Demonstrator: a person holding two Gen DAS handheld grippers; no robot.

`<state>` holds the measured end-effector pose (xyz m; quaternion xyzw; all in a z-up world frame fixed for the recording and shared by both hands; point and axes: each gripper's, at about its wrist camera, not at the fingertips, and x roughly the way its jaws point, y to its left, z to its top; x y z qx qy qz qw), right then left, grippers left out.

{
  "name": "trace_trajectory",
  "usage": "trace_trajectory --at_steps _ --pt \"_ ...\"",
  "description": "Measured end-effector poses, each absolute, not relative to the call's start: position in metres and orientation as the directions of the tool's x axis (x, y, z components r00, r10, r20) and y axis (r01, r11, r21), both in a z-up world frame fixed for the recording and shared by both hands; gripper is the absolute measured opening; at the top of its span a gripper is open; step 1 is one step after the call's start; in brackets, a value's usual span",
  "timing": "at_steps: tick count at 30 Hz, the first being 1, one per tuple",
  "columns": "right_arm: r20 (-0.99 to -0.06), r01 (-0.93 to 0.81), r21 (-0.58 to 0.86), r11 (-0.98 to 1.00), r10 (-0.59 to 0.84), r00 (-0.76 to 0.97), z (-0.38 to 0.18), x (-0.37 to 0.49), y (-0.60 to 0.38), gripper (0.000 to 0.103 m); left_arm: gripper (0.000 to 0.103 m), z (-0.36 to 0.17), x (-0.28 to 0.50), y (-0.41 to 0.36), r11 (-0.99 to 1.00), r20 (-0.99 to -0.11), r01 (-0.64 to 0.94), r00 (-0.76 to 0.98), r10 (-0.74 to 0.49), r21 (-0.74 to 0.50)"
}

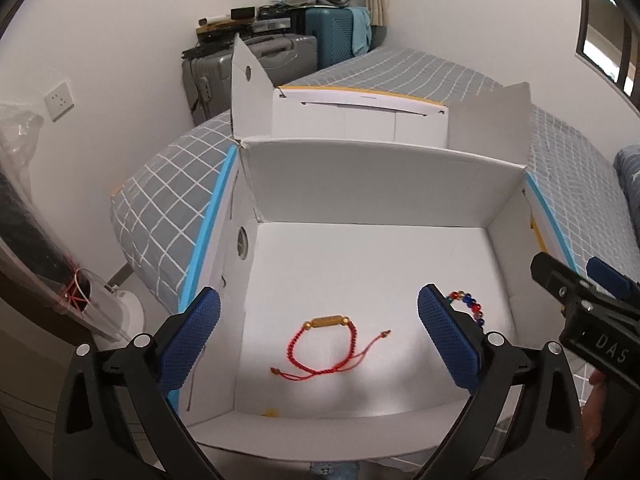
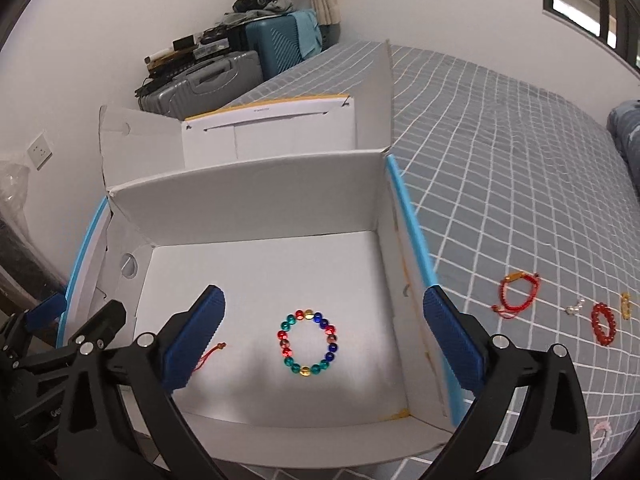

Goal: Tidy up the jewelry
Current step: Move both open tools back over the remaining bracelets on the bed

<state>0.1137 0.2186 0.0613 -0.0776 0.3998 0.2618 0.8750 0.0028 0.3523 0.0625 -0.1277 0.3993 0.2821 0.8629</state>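
On the left, the left gripper [image 1: 318,334] hangs over the open white cardboard box [image 1: 372,188], its blue-padded fingers [image 1: 188,340] spread wide and holding nothing. Directly under it, on the box floor, lies a red braided cord bracelet with a gold tube bead [image 1: 326,344], its loose tails trailing toward the near wall. Just to its right in the same box sits a bracelet of multicoloured glass beads [image 2: 307,342], laid out as an open ring beneath the right gripper [image 2: 322,336], whose jaws are likewise parted and empty. Further right, outside the box on the grey checked bedspread [image 2: 520,184], more jewelry waits: a second red cord bracelet [image 2: 516,292], a small pale trinket [image 2: 574,307], a red bead bracelet [image 2: 603,323] and a small yellow piece [image 2: 625,306]. The step in hand looks like fetching one of these. The right gripper should travel clear over the box's right wall, descend with one finger inside the loop and pinch a single strand.
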Motion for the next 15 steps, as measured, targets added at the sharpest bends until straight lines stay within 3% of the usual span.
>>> trace_trajectory --at_steps 15 --pt "-0.692 -0.448 0.047 0.893 0.353 0.63 0.094 0.098 0.135 0.095 0.097 0.106 -0.002 0.277 0.883 -0.688 -0.468 0.655 0.313 -0.044"
